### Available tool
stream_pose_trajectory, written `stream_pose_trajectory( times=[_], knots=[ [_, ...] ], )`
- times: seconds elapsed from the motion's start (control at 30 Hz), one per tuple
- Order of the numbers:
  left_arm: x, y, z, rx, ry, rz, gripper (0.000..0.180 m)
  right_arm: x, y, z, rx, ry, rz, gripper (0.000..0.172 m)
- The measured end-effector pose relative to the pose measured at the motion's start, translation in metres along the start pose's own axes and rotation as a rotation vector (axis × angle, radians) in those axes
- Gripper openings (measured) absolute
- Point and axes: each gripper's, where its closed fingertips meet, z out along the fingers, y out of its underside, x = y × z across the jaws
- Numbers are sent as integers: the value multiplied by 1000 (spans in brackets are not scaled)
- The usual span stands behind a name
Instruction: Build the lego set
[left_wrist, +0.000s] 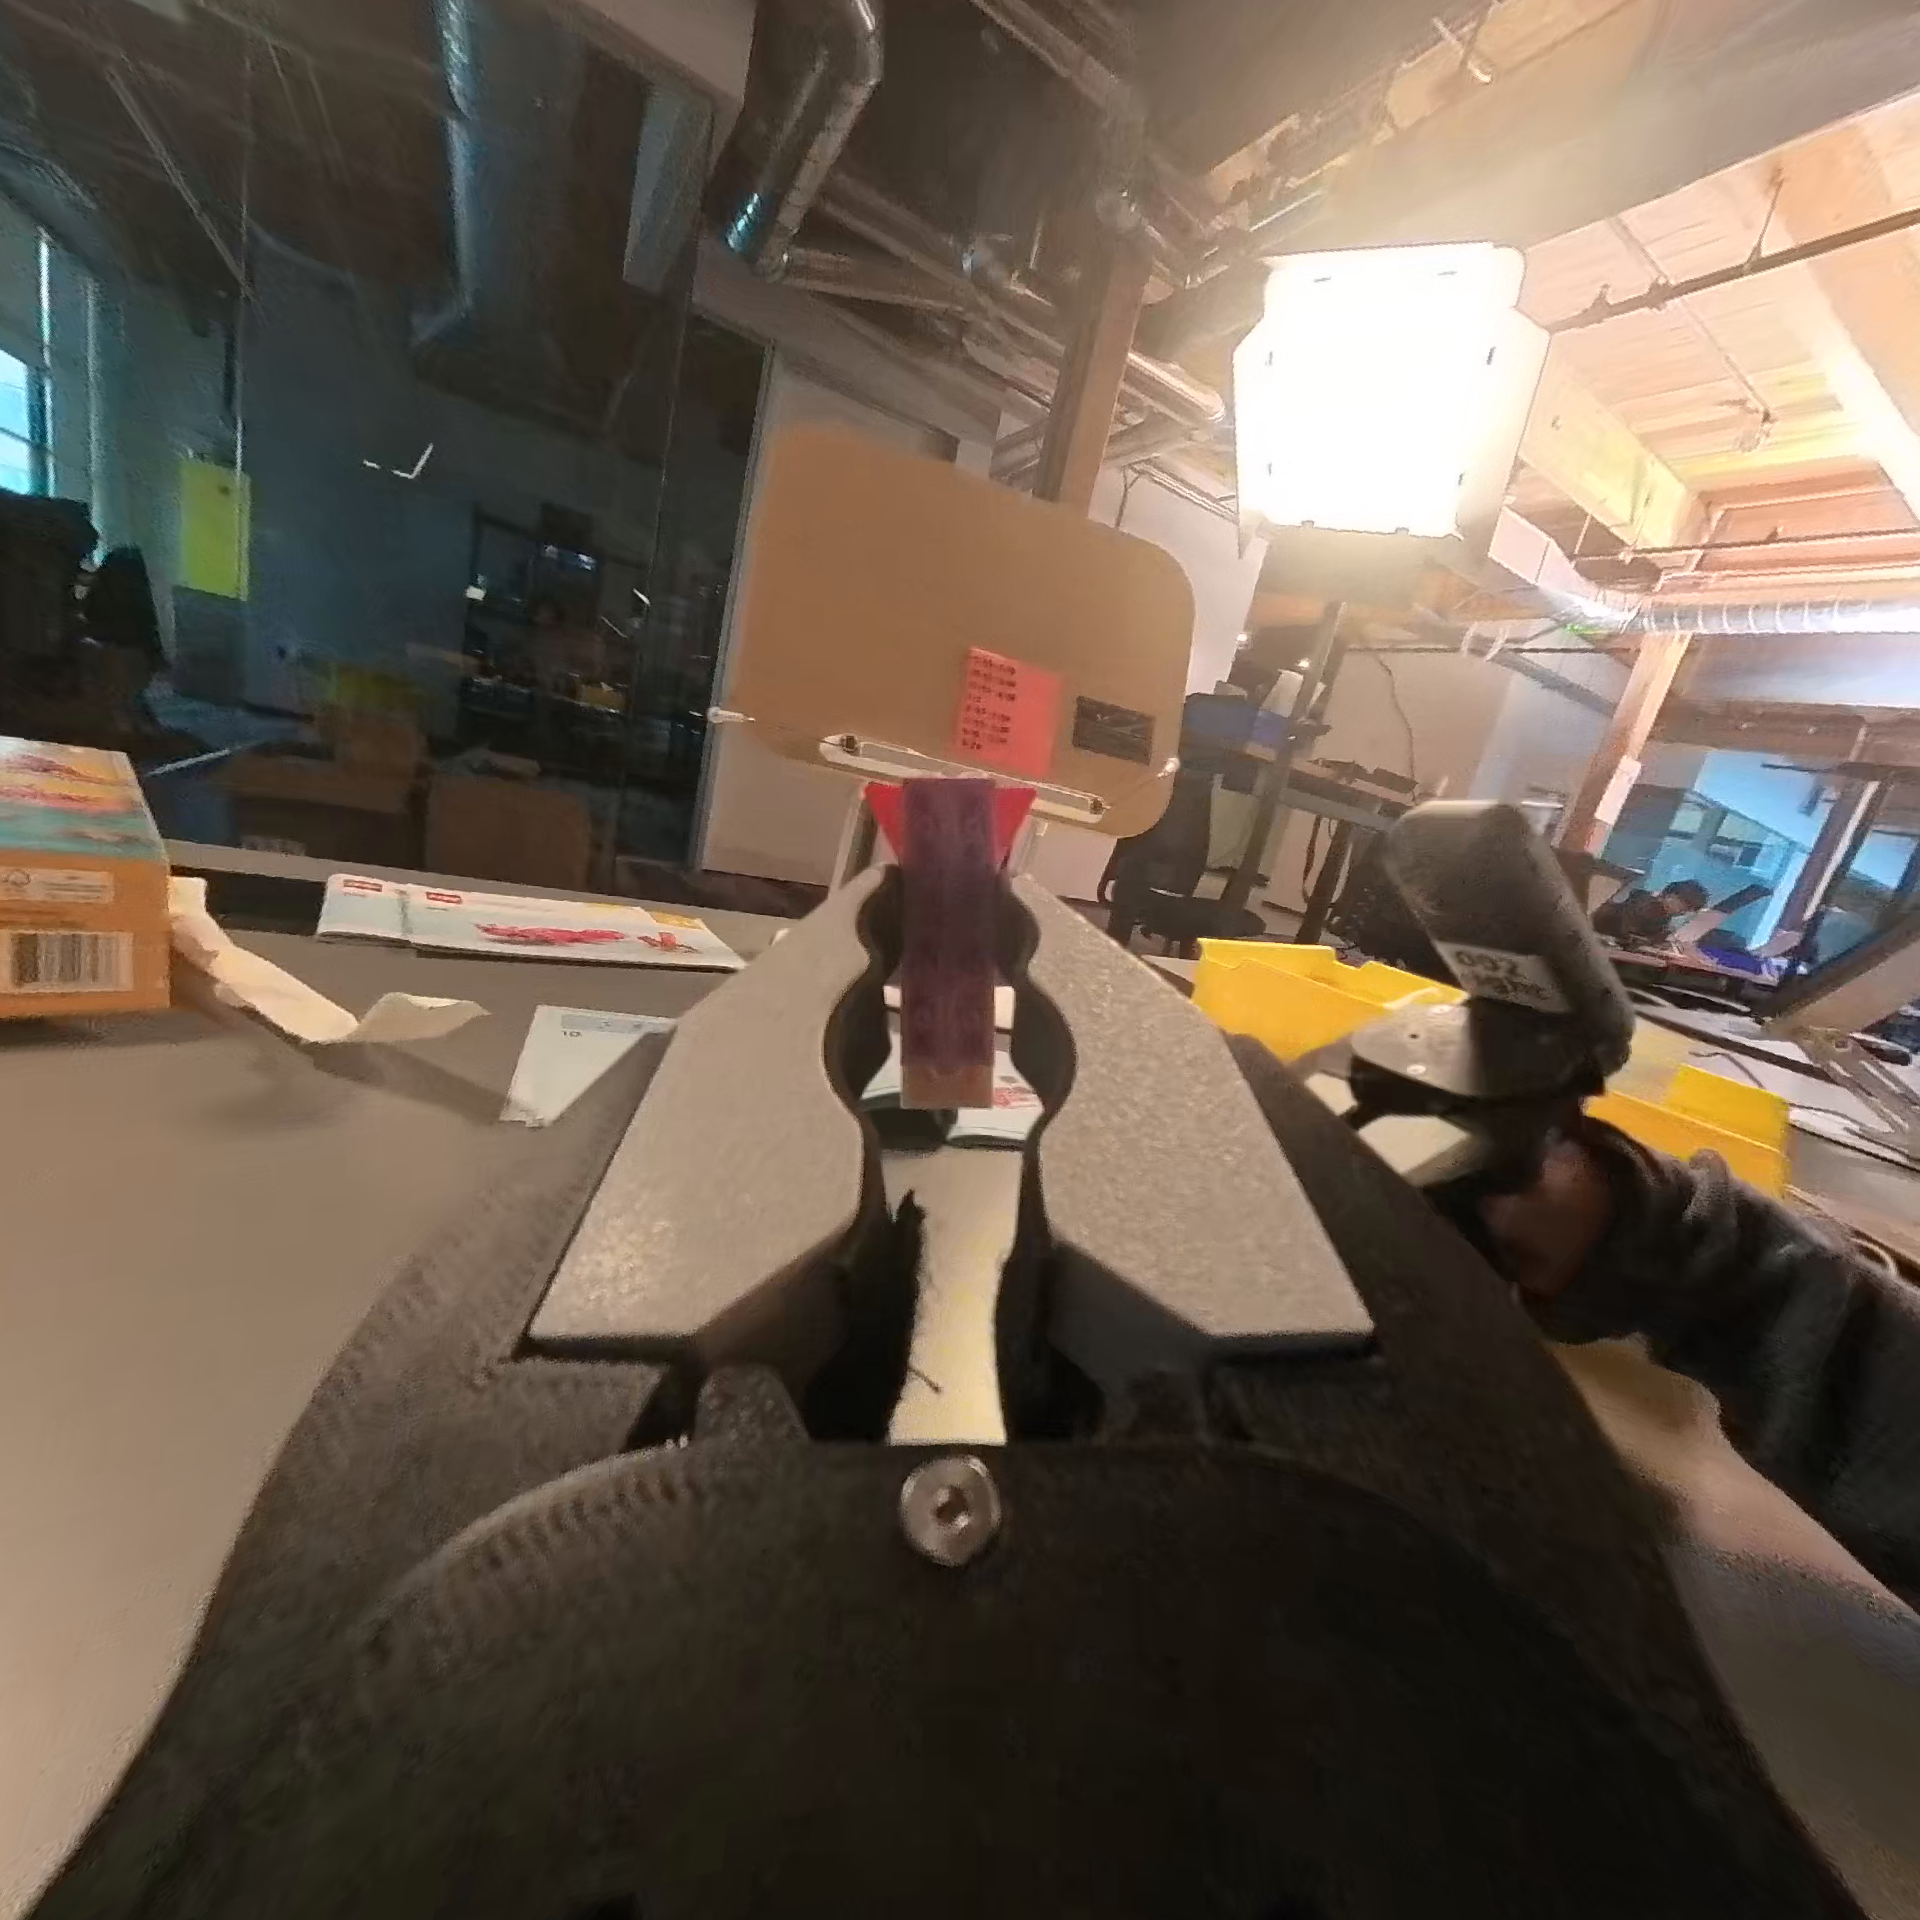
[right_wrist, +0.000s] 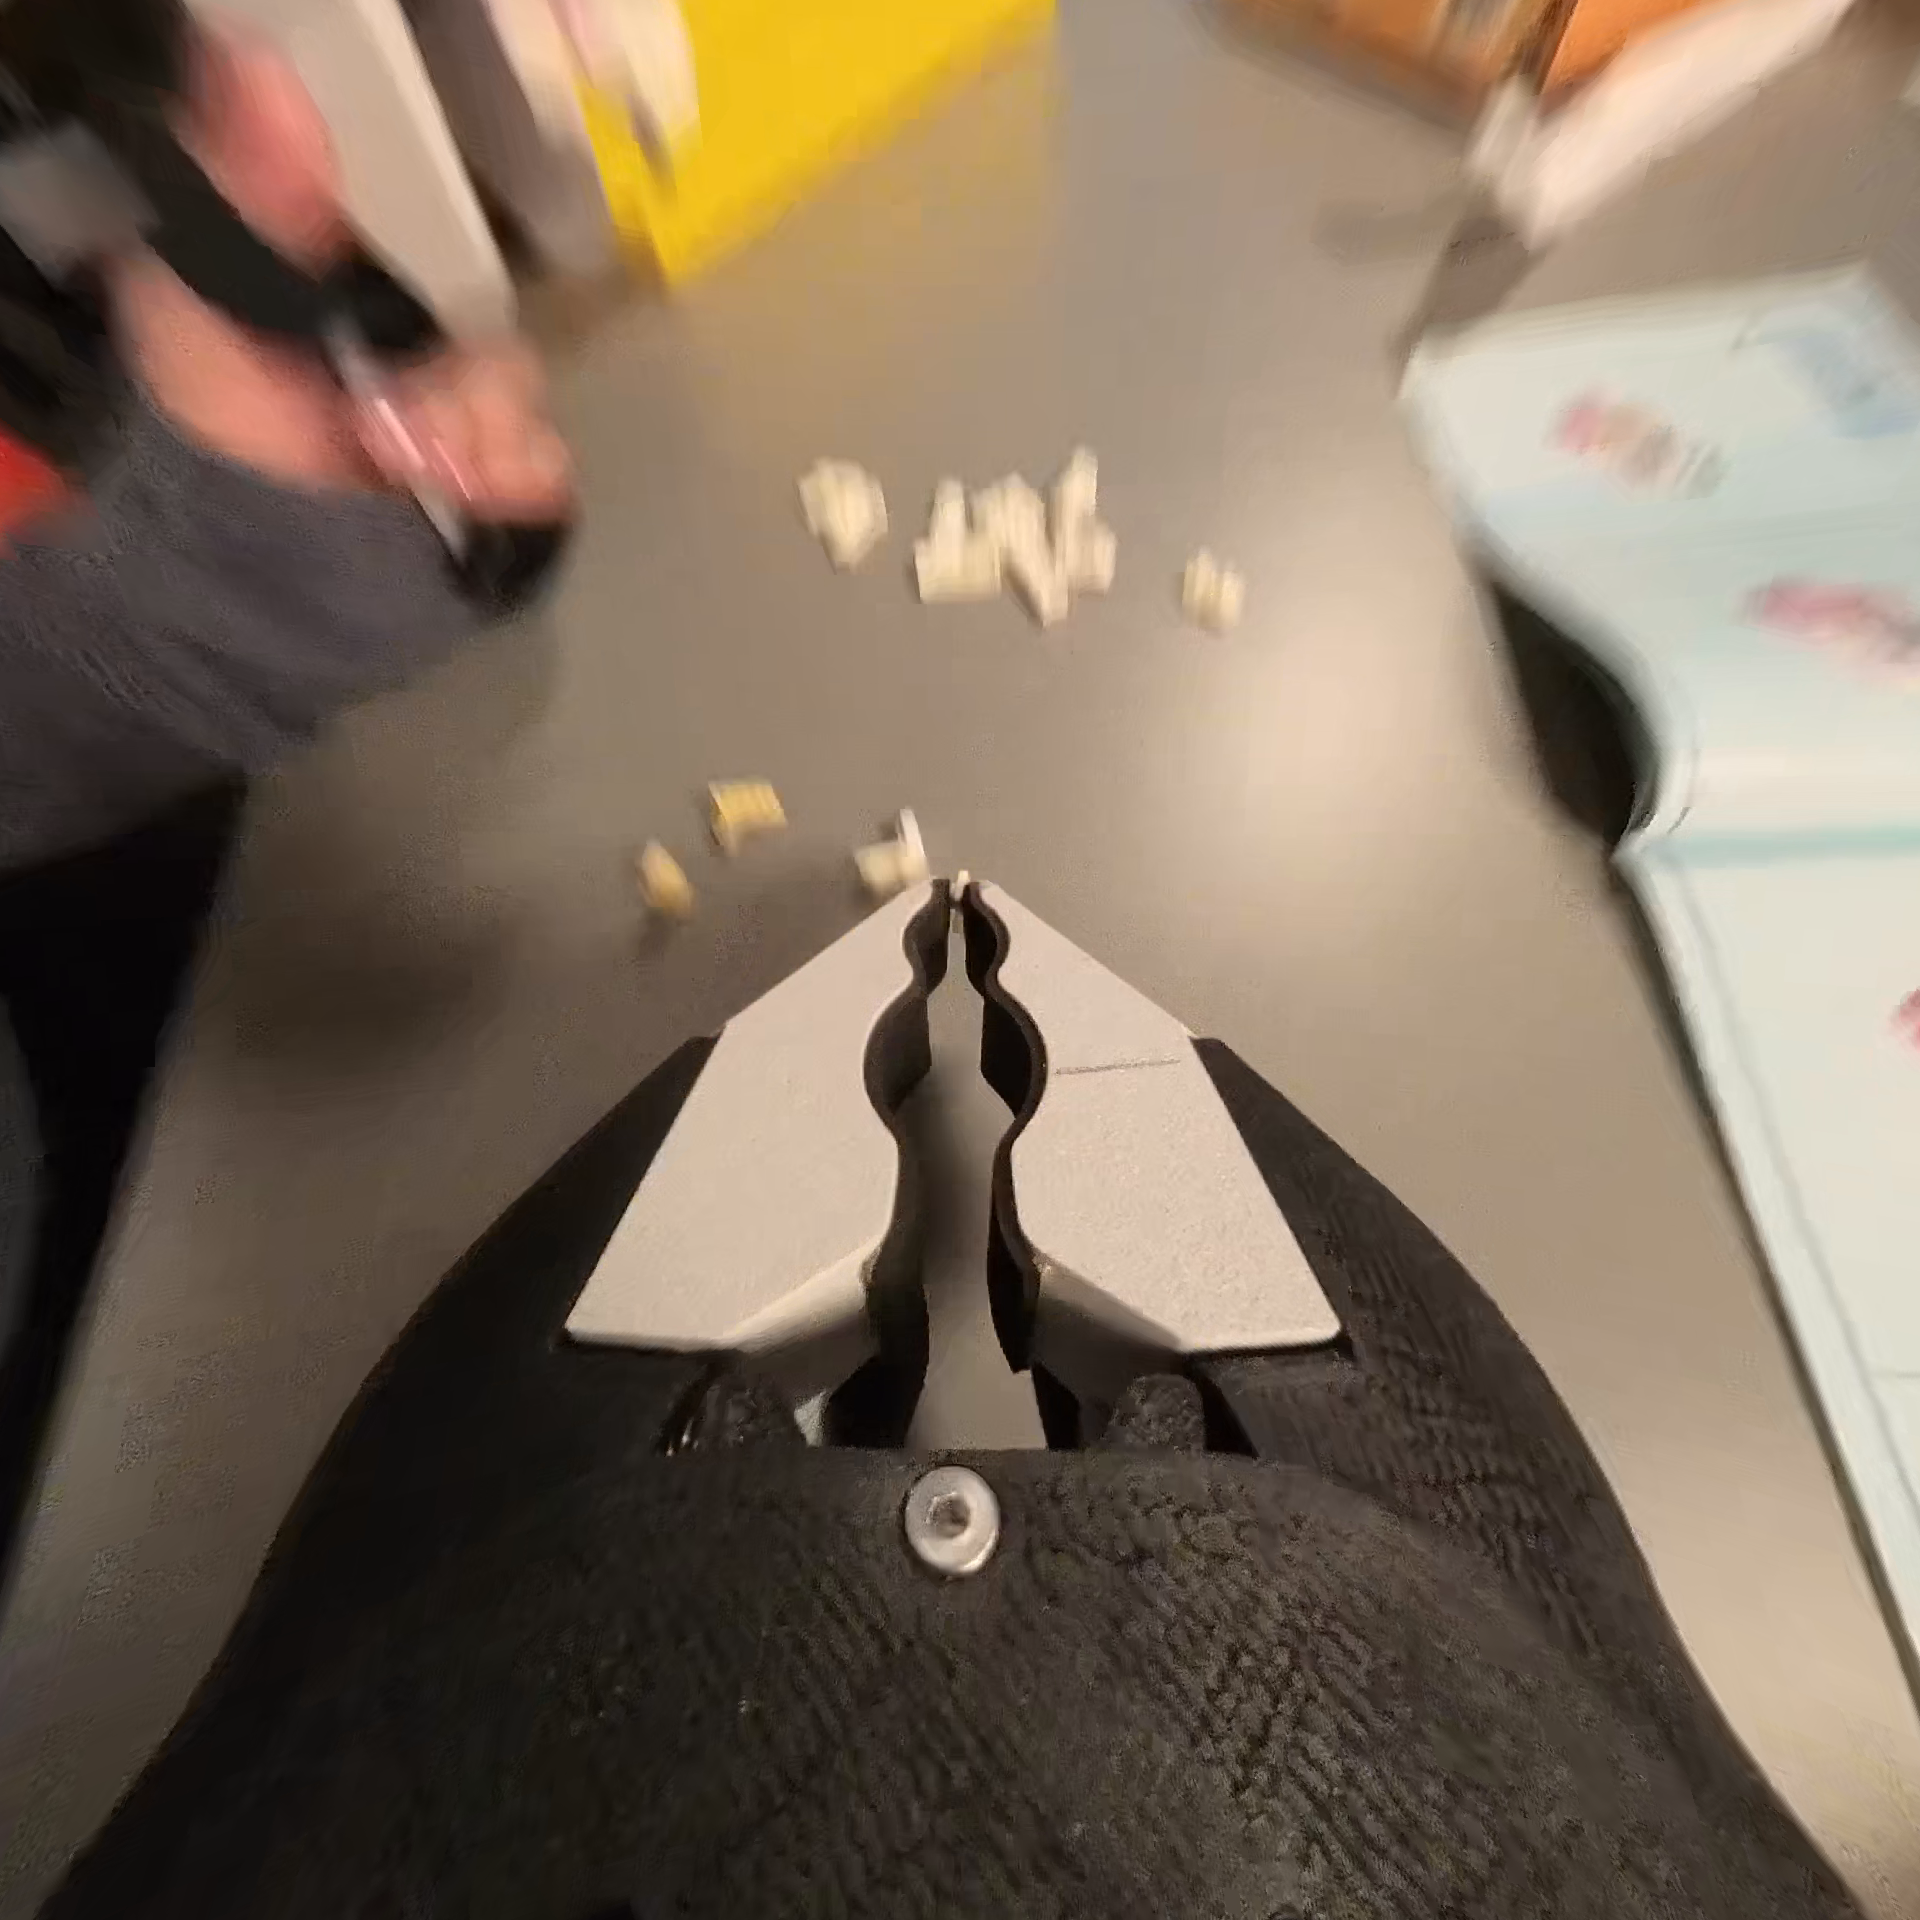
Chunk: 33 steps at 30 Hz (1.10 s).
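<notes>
Between the left gripper's (left_wrist: 948, 883) pads sits a clamped purple block (left_wrist: 943, 935) (right gripper (right_wrist: 956, 891) pinches a tiny white piece (right_wrist: 962, 883)).

Matt grey metal fingers, rough black printed plastic, paper and card on a dull tabletop

The left gripper (left_wrist: 951, 883) has speckled, matt grey metal-looking fingers (left_wrist: 748, 1091) with black pads pressed on a dark purple block (left_wrist: 948, 935) of dull, mottled finish with a tan end; its body is coarse, ribbed black plastic with a shiny metal screw (left_wrist: 948, 1509). The right gripper (right_wrist: 957, 896) shows the same matt fingers (right_wrist: 790, 1143) and rough black shell, pinching a tiny glossy white plastic piece (right_wrist: 960, 883). The table (right_wrist: 1195, 790) is smooth, matt grey. Small cream plastic pieces (right_wrist: 997, 540) look blurred. A paper booklet (left_wrist: 520, 920), torn paper (left_wrist: 301, 1003), a cardboard box (left_wrist: 78, 904), a brown cardboard panel (left_wrist: 935, 582) and glossy yellow plastic bins (left_wrist: 1309, 982) lie about.
</notes>
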Motion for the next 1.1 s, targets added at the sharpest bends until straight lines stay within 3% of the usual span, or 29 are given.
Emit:
stream_pose_trajectory(
  times=[0.33,0.97,1.03,1.1],
  knots=[
    [14,8,0,-44,54,41,16,1,18,3,-56,-5,-22,1],
    [23,11,0,-56,113,27,16,4,18,8,-68,40,-58,2],
    [27,6,-1,-30,143,7,16,1,-15,1,83,81,-93,1],
    [35,-2,-3,22,222,-50,16,-24,-79,-18,413,21,-87,1]
  ],
)
